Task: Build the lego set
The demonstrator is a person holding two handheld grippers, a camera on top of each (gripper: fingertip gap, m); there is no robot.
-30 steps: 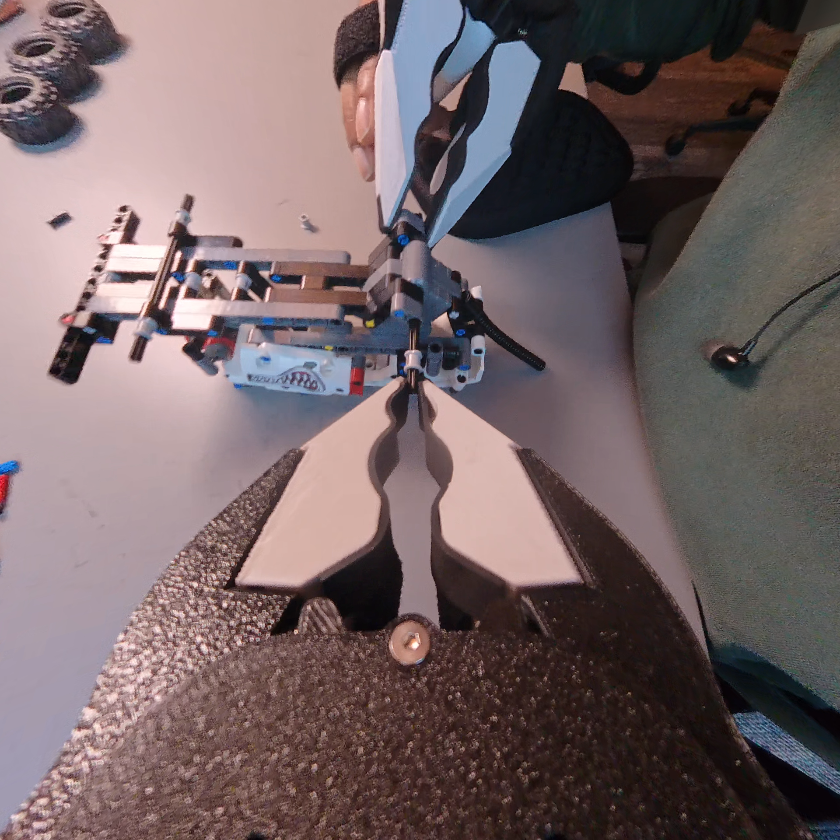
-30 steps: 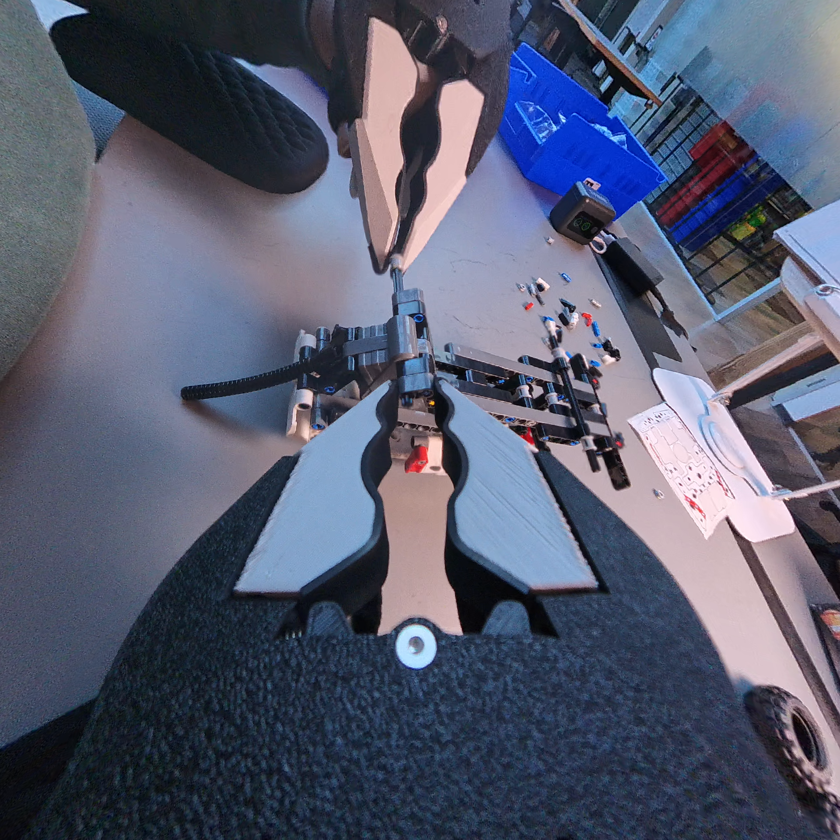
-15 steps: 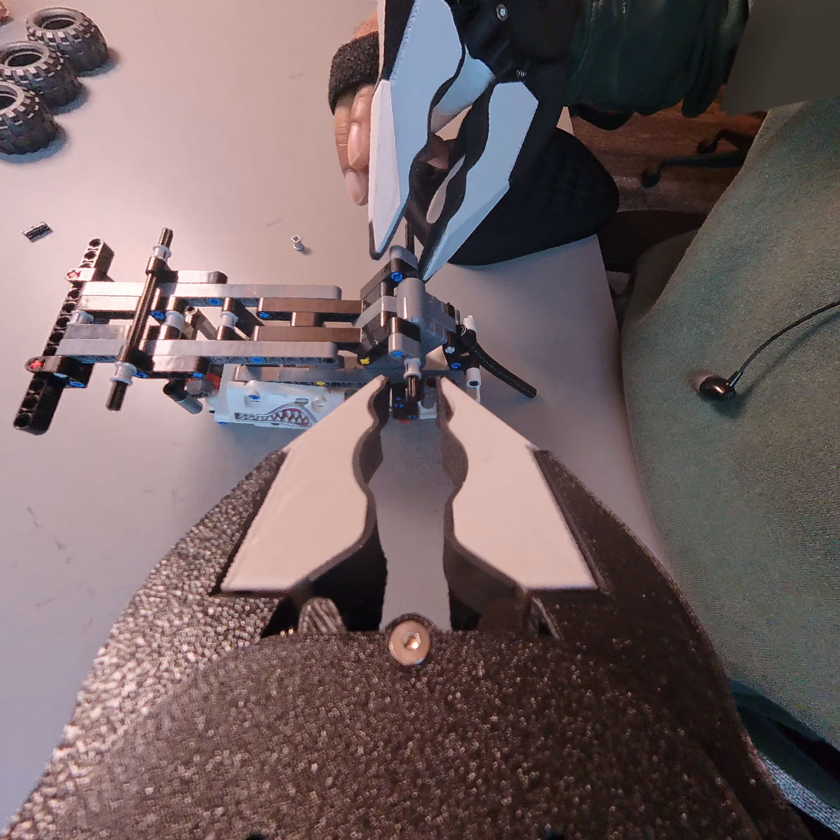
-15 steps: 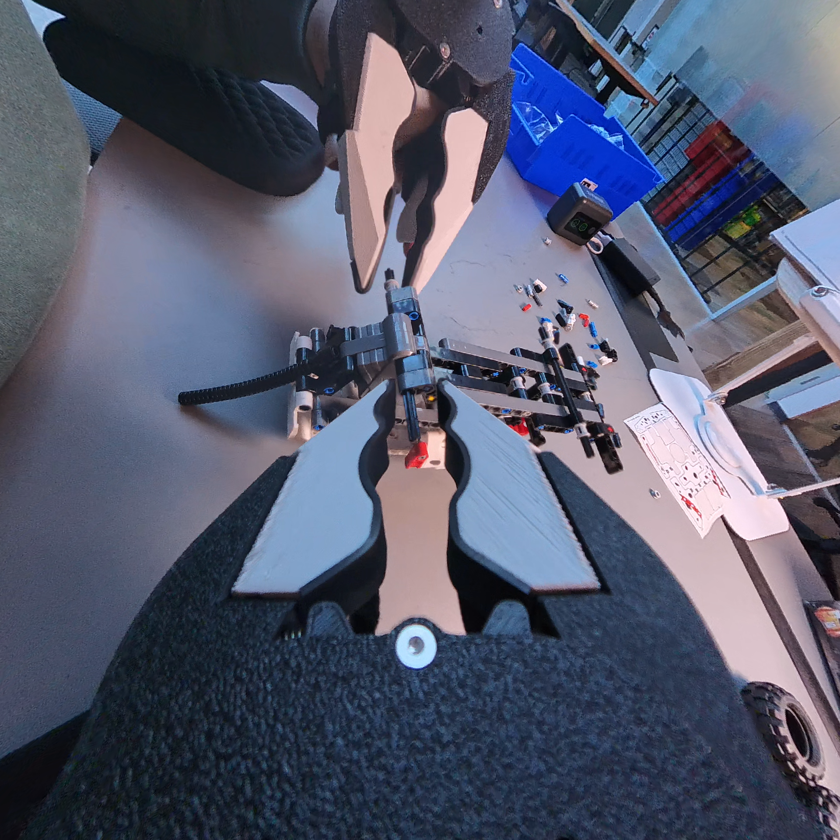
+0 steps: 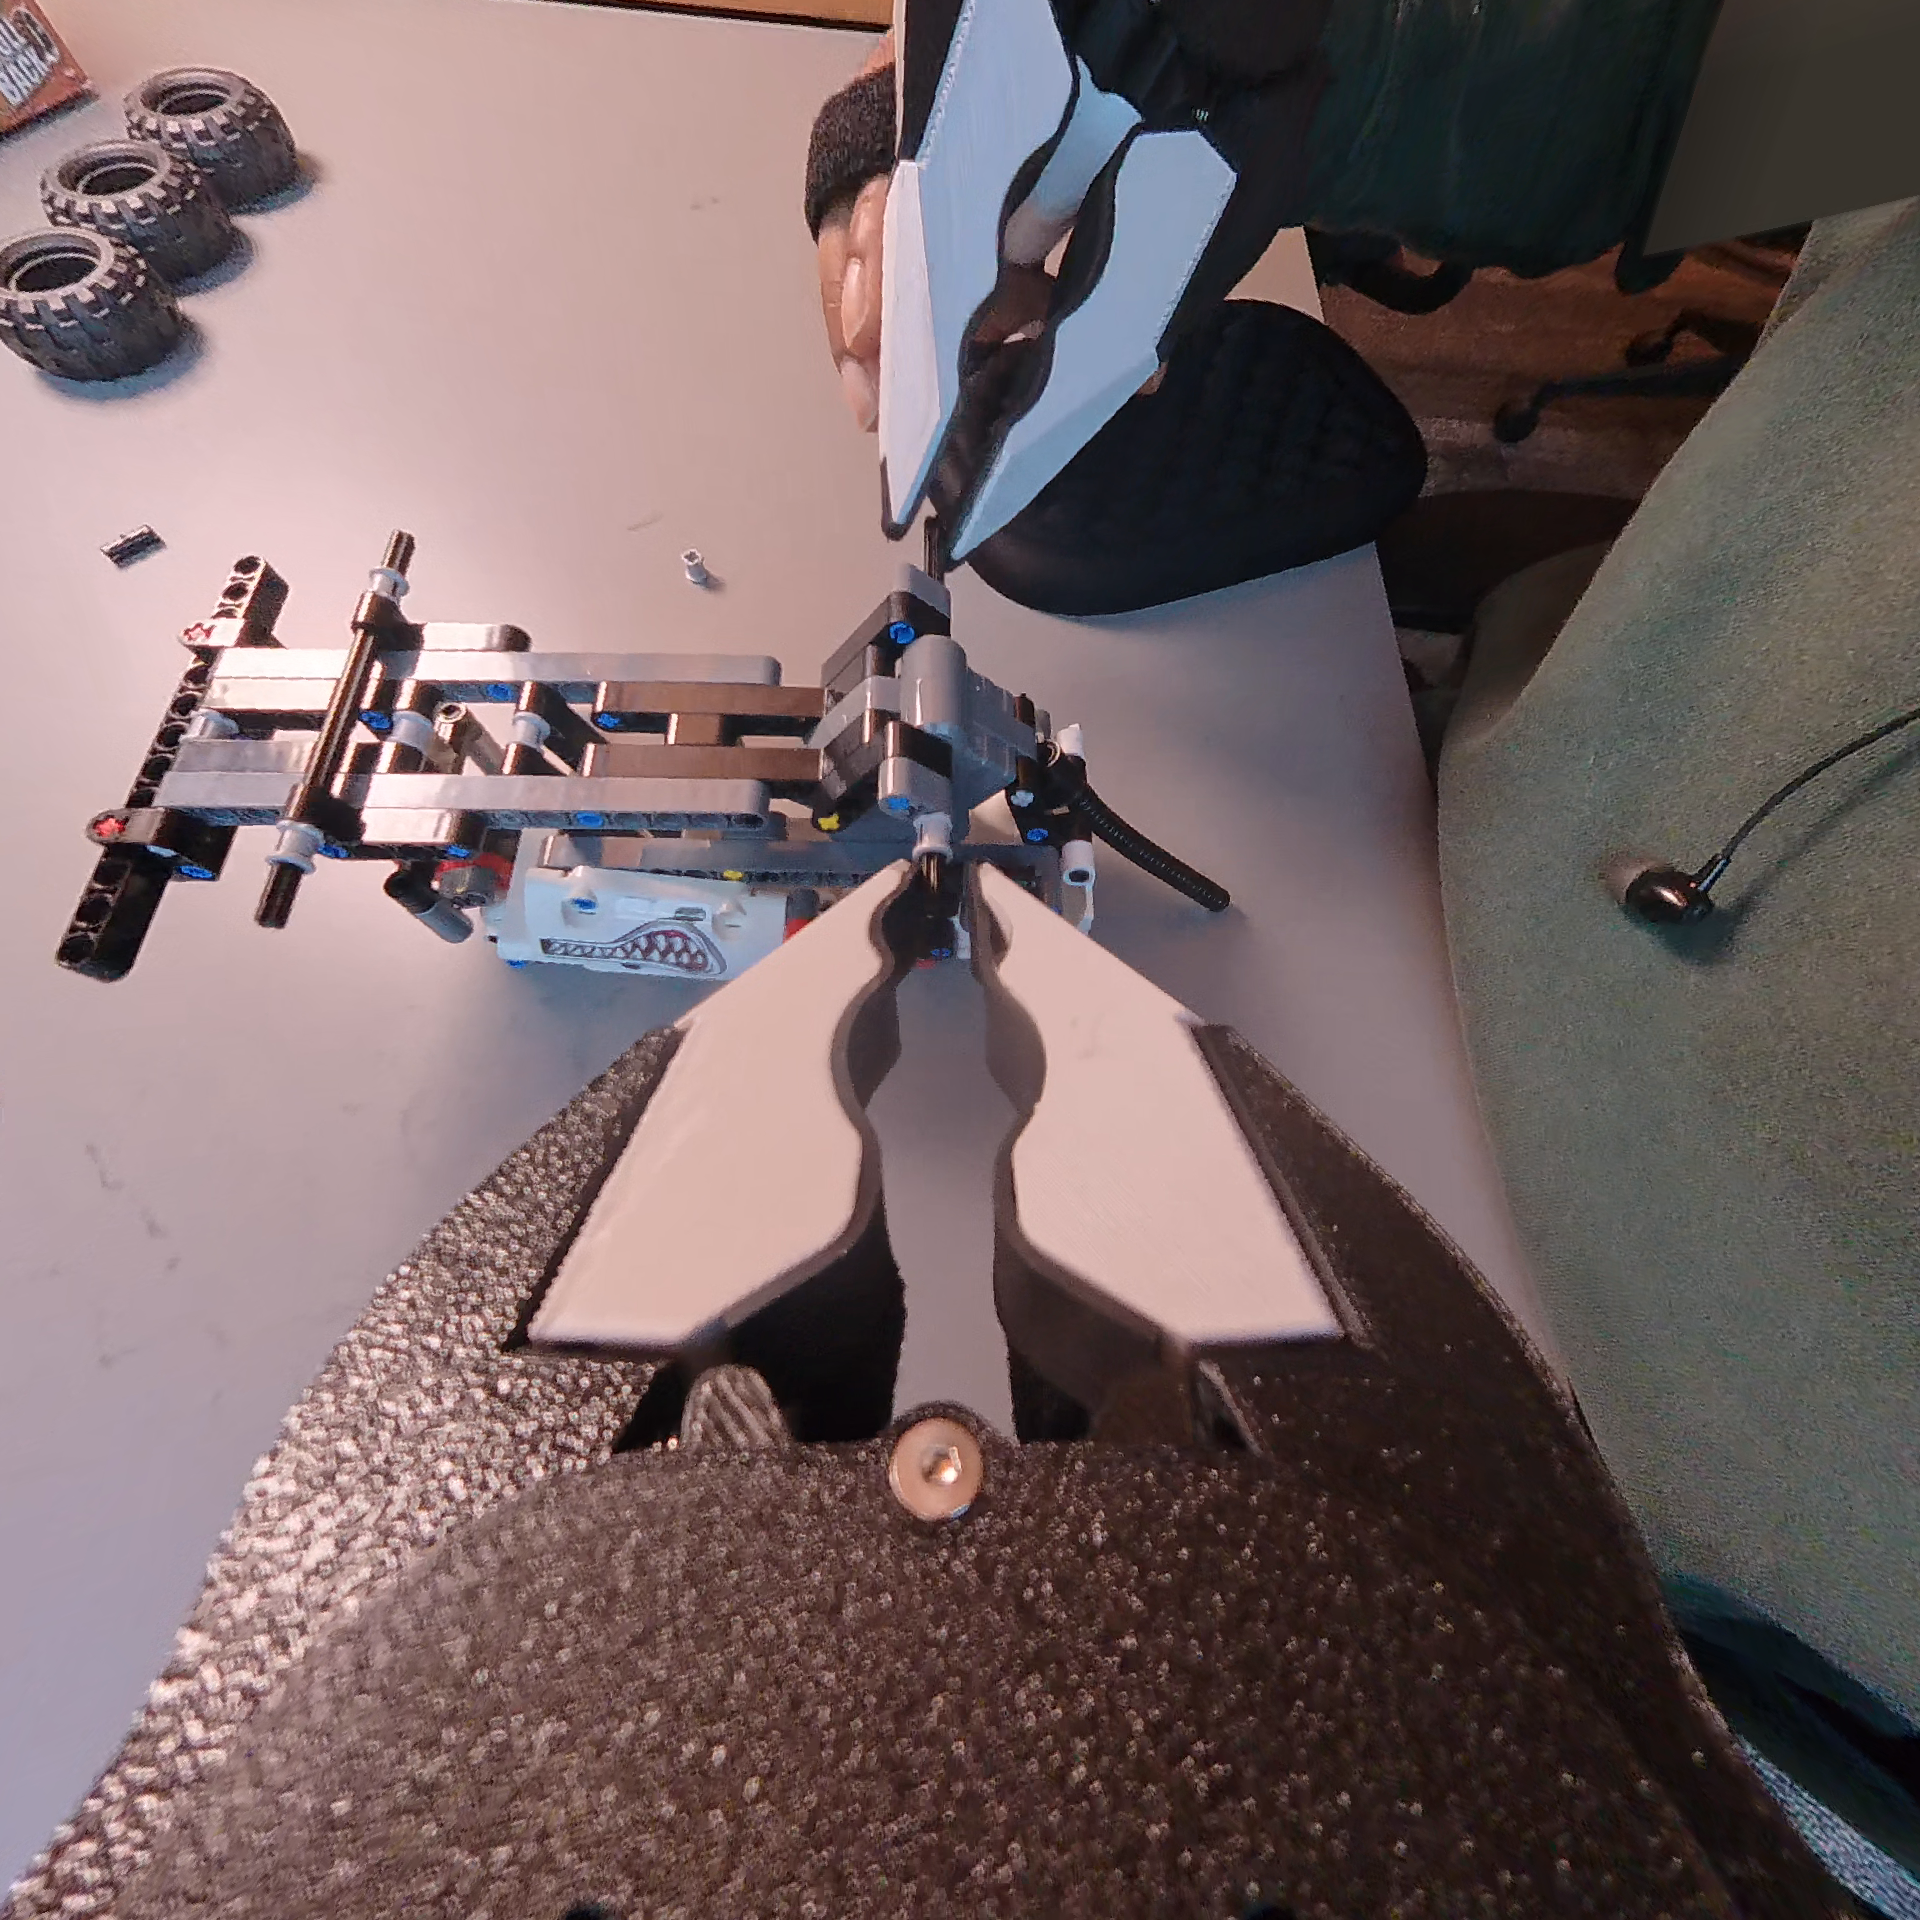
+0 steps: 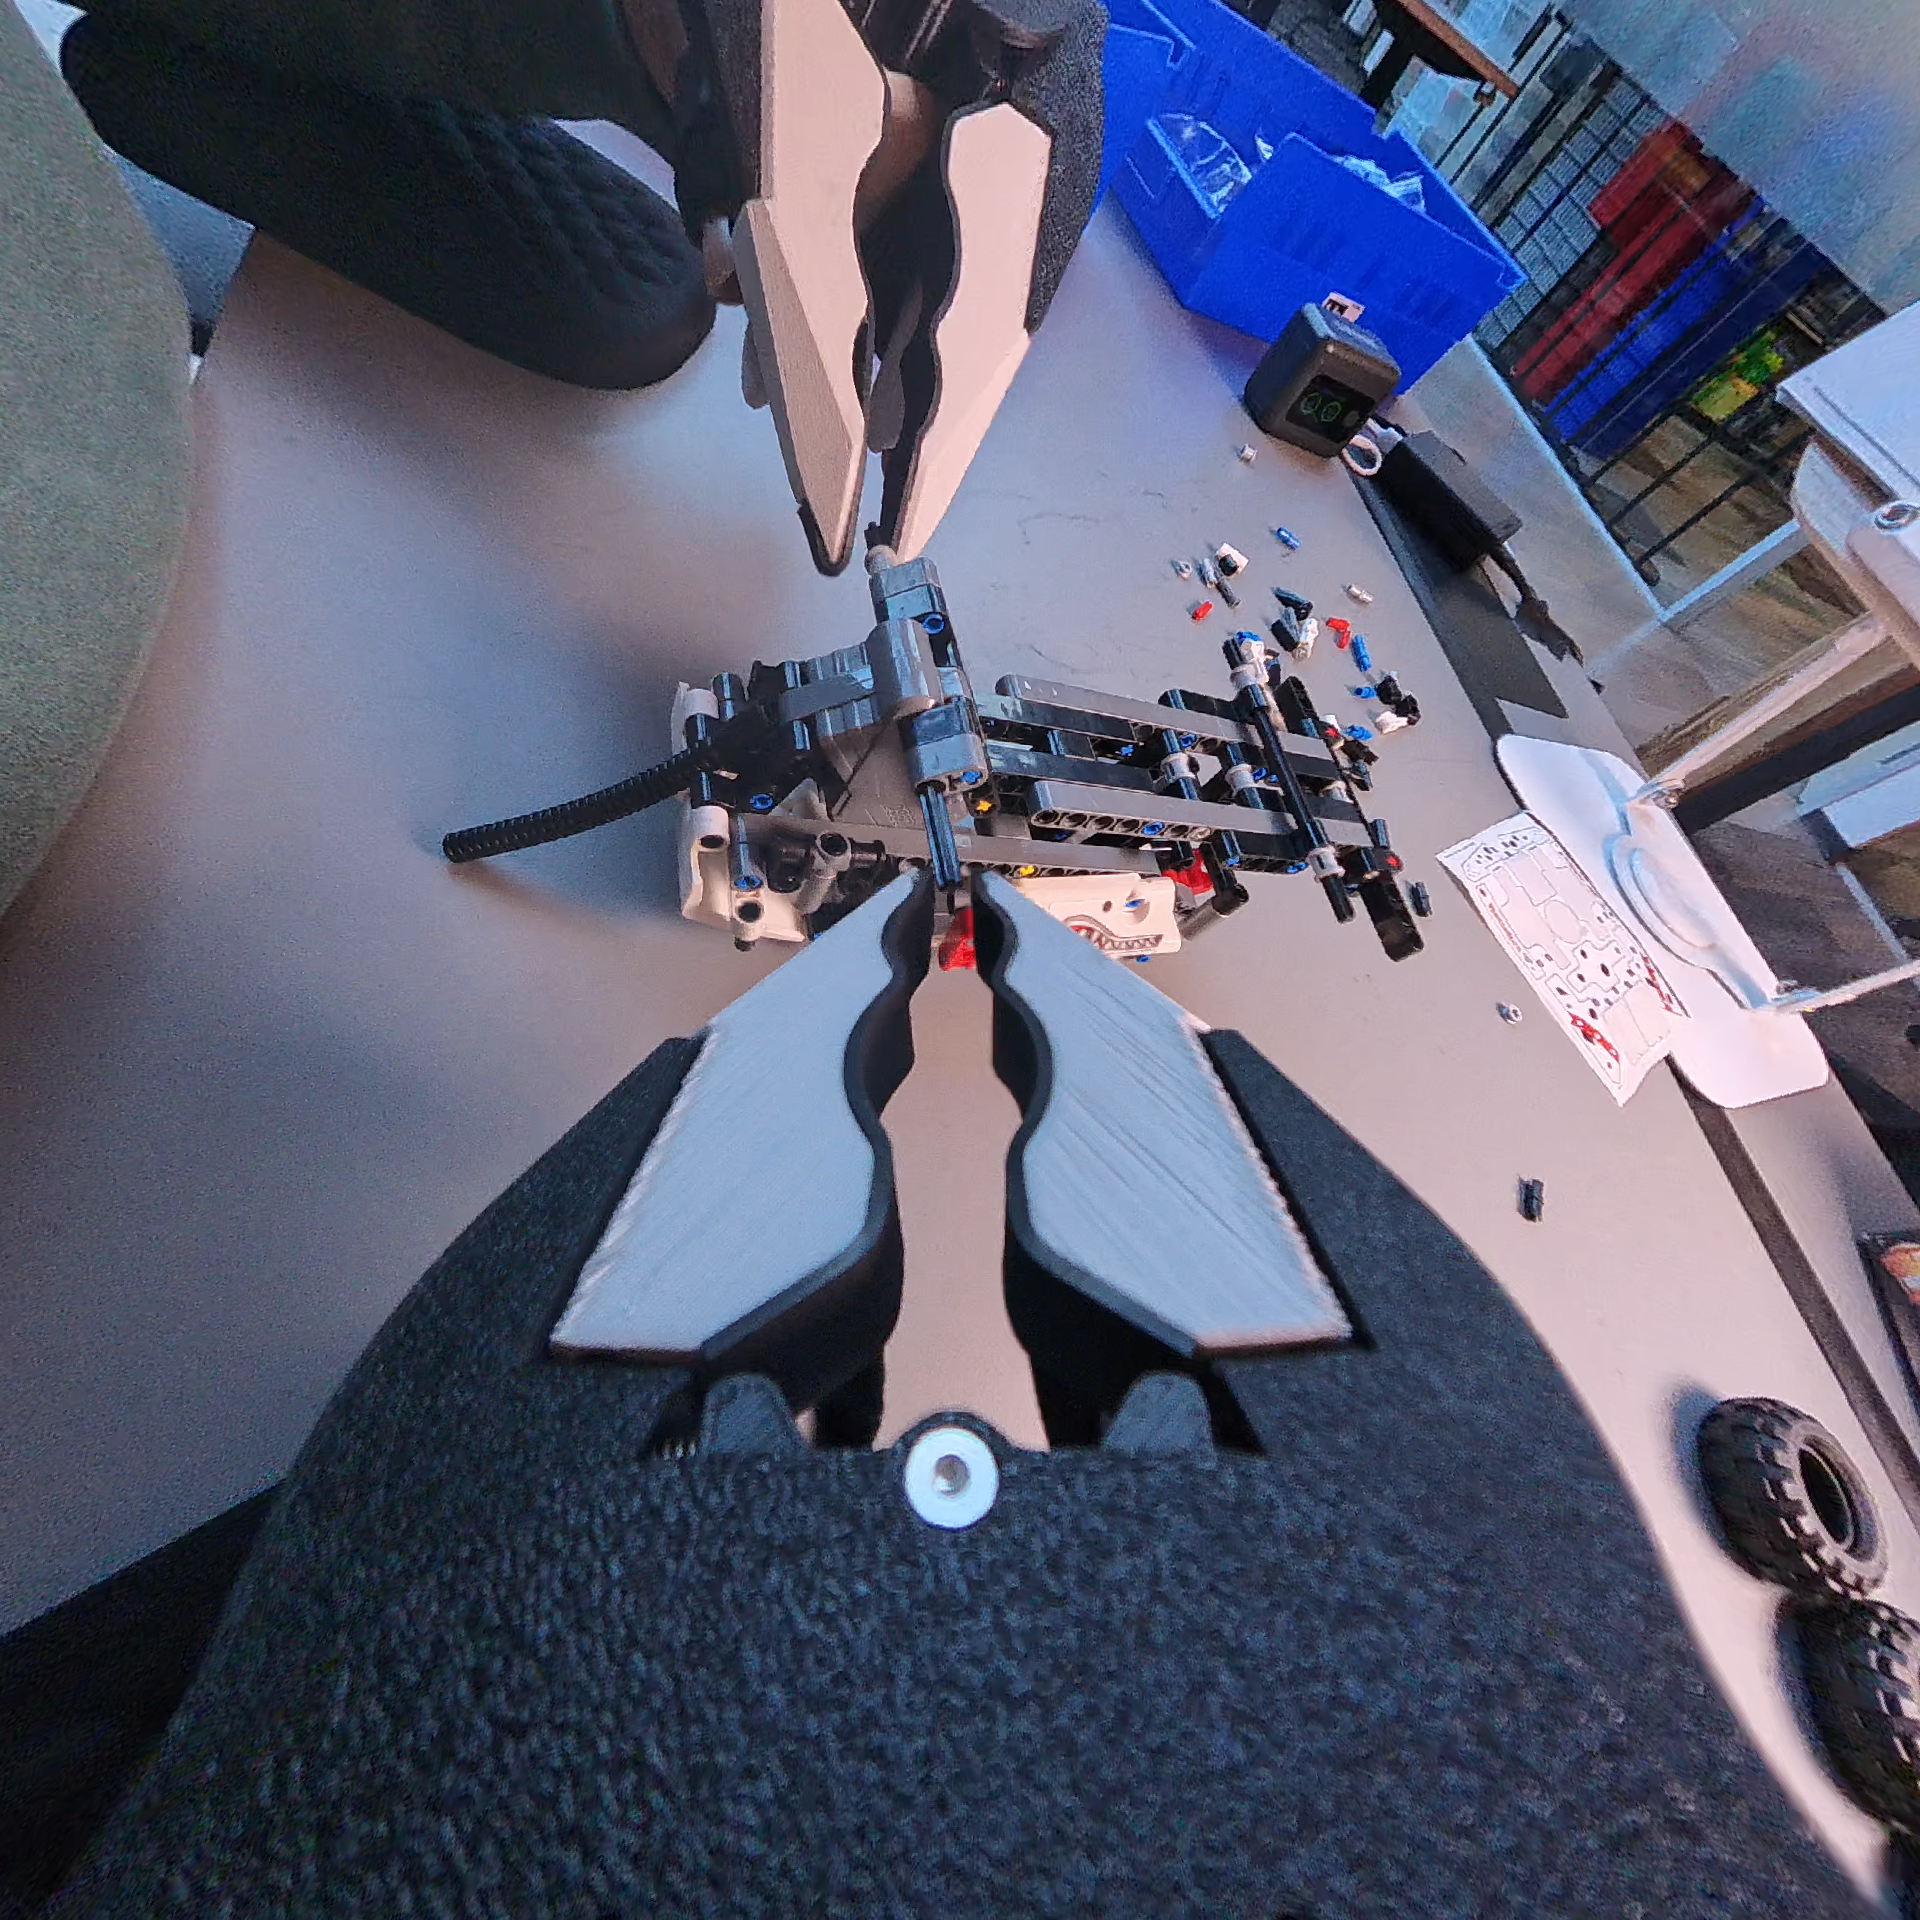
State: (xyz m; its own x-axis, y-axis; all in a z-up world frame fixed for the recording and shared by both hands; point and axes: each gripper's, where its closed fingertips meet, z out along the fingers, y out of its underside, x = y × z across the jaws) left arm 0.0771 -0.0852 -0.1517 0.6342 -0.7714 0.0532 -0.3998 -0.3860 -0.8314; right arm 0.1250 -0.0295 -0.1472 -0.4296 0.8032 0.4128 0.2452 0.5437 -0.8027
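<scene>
A half-built lego chassis of grey and black beams sits near the table edge, resting on a white block printed with a toothy mouth. A black axle runs crosswise through the grey housing at one end of the model, its tips poking out on both sides. The two handheld tongs face each other across that axle. The left gripper comes in from the near side in its own view, its grey fingers narrowed to a small gap around the axle's near tip; whether they actually pinch it cannot be told. The right gripper mirrors this from the opposite side, its tips also nearly closed around the other end of the axle, contact again unclear. This opposed placement probably lets one tong steady the rod while the other pushes or centres it in the housing. A ribbed black hose trails off the model's end. Three knobby tyres wait together at the far corner, well apart from the build, likely for later. Small loose pins lie scattered beyond the model, with a sticker sheet and blue bins farther off.
</scene>
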